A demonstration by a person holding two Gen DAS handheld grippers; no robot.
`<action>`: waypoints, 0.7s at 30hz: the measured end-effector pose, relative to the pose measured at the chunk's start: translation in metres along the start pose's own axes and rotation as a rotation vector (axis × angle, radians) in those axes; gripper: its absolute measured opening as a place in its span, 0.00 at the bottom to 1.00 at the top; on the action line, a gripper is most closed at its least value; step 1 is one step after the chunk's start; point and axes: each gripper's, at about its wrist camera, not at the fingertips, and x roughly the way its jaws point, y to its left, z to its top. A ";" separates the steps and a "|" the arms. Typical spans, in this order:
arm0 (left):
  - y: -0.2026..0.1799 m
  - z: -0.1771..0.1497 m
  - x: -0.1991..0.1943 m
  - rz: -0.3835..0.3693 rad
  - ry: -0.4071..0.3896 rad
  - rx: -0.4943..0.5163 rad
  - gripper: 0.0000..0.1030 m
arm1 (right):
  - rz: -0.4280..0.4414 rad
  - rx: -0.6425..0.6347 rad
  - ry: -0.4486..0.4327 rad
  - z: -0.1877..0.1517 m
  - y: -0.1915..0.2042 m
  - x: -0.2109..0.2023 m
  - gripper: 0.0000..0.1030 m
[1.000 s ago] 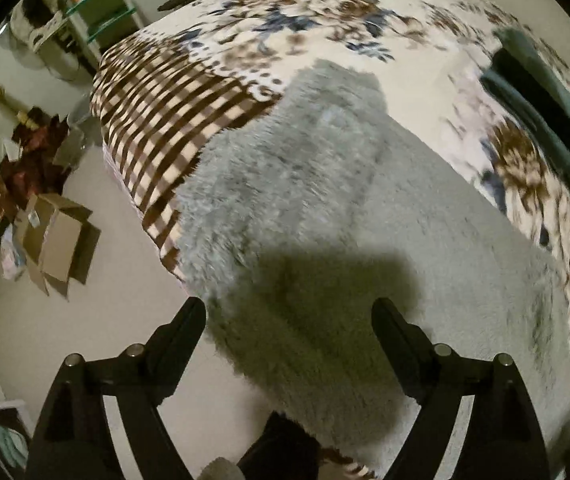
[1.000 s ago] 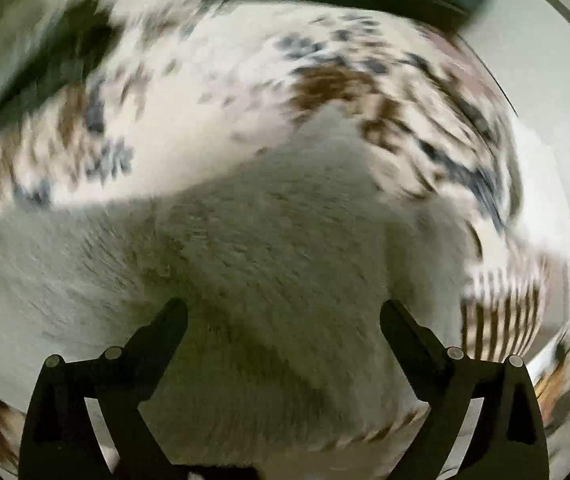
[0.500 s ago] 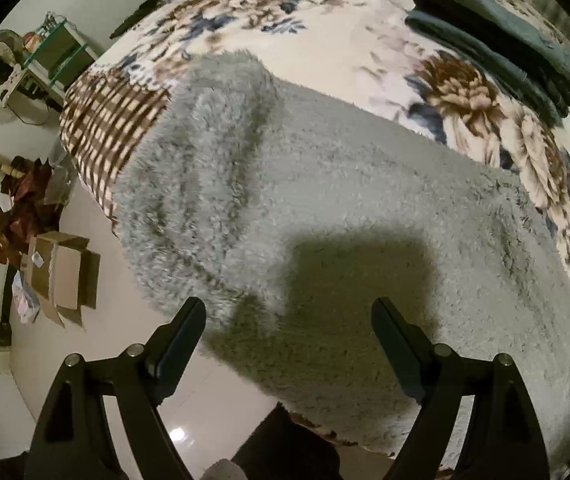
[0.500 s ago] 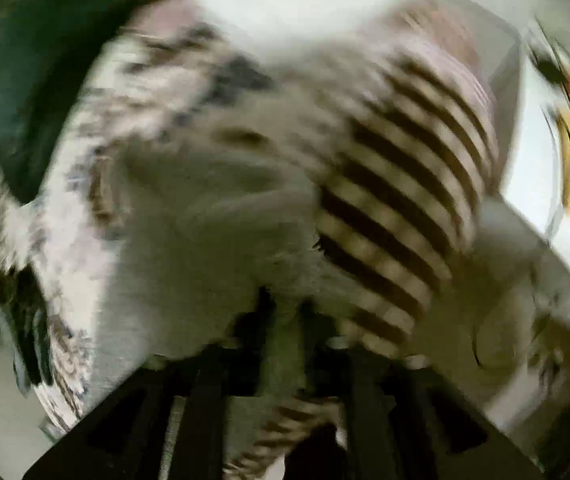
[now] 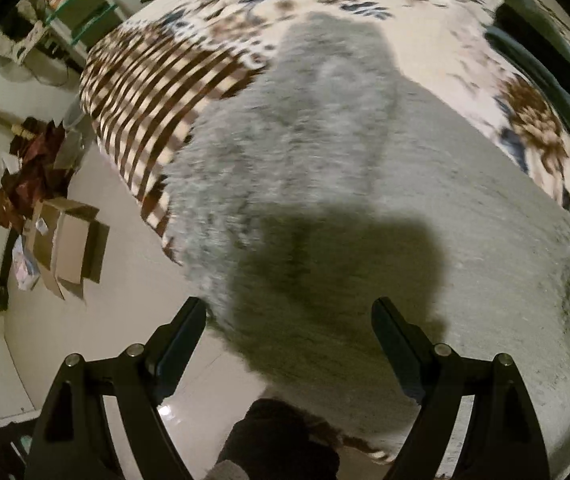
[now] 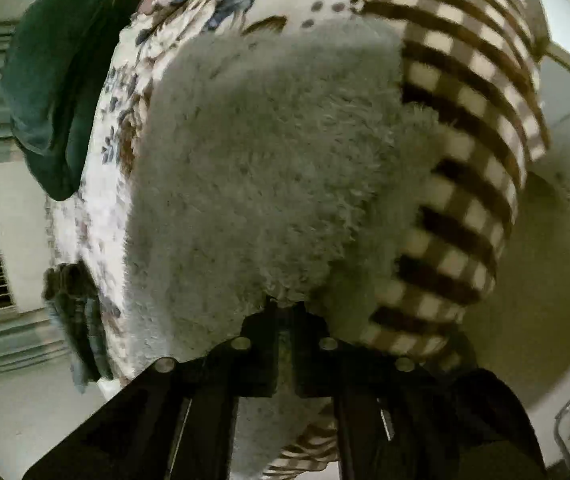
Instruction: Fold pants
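Across the near part of the bed [image 5: 437, 92], the grey fleece pants [image 5: 385, 184] lie spread over a bedspread printed with brown and blue flowers and edged with a brown-and-cream checked border [image 5: 153, 96].

1. Left claw [image 5: 289, 320]: I see both fingers set wide apart with nothing between them. It hangs above the near edge of the pants, pointing steeply down, and throws a dark shadow on the fleece. The view is slightly blurred.

2. Right claw [image 6: 283, 320]: its fingers have just been closing and now stand together, clamped on a fold of the pants [image 6: 269, 168] at their near edge. Fleece is pinched between the pads. The checked border [image 6: 465, 152] sits just right of the grip.

3. Pants position: one end reaches the far left, next to the checked border; the near edge hangs over the side of the bed above the pale floor [image 5: 117, 300].

4. Surroundings: dark green folded cloth [image 5: 545, 80] lies on the far right of the bed, apart from the pants. An open cardboard box [image 5: 69, 248] lies on the floor to the left, with a shelf unit [image 5: 81, 12] beyond it.
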 end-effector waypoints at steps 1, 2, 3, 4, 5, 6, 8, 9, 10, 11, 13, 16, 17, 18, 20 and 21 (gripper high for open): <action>0.004 0.001 0.001 -0.002 0.003 -0.004 0.82 | -0.009 -0.026 -0.037 -0.010 0.011 -0.013 0.05; 0.011 0.004 0.001 -0.009 0.002 -0.011 0.82 | -0.020 -0.043 -0.062 -0.016 0.017 -0.023 0.05; 0.015 0.006 0.001 -0.012 0.000 -0.014 0.82 | -0.049 -0.067 -0.100 -0.025 0.024 -0.037 0.05; 0.020 0.009 0.001 -0.016 0.001 -0.019 0.82 | -0.083 -0.084 -0.114 -0.029 0.025 -0.042 0.06; 0.024 0.012 0.002 -0.023 0.004 -0.026 0.82 | -0.117 -0.092 -0.100 -0.030 0.026 -0.040 0.08; 0.027 0.014 0.003 -0.035 0.008 -0.031 0.82 | -0.144 -0.087 -0.063 -0.030 0.023 -0.032 0.16; 0.033 0.020 0.005 -0.054 0.016 -0.044 0.82 | -0.173 -0.060 0.018 -0.029 0.016 -0.019 0.20; 0.037 0.023 0.005 -0.069 0.015 -0.053 0.82 | -0.153 -0.054 0.025 -0.031 0.019 -0.019 0.28; 0.042 0.026 0.005 -0.084 0.012 -0.064 0.82 | -0.127 -0.066 0.020 -0.037 0.027 -0.021 0.34; 0.045 0.029 0.004 -0.096 0.008 -0.077 0.82 | -0.114 -0.083 0.018 -0.041 0.030 -0.023 0.46; 0.050 0.034 0.005 -0.119 -0.006 -0.091 0.82 | -0.089 -0.125 0.028 -0.063 0.047 -0.020 0.51; 0.052 0.045 0.012 -0.139 -0.013 -0.088 0.82 | -0.092 -0.135 0.107 -0.088 0.056 0.001 0.51; 0.052 0.048 0.015 -0.142 -0.009 -0.087 0.82 | -0.111 -0.137 0.136 -0.099 0.057 0.012 0.51; 0.051 0.051 0.022 -0.149 0.010 -0.084 0.82 | -0.135 -0.135 0.177 -0.114 0.058 0.028 0.51; 0.054 0.057 0.034 -0.184 0.041 -0.105 0.49 | -0.151 -0.126 0.222 -0.129 0.062 0.049 0.51; 0.059 0.059 0.035 -0.226 0.040 -0.137 0.18 | -0.153 -0.114 0.239 -0.140 0.062 0.057 0.50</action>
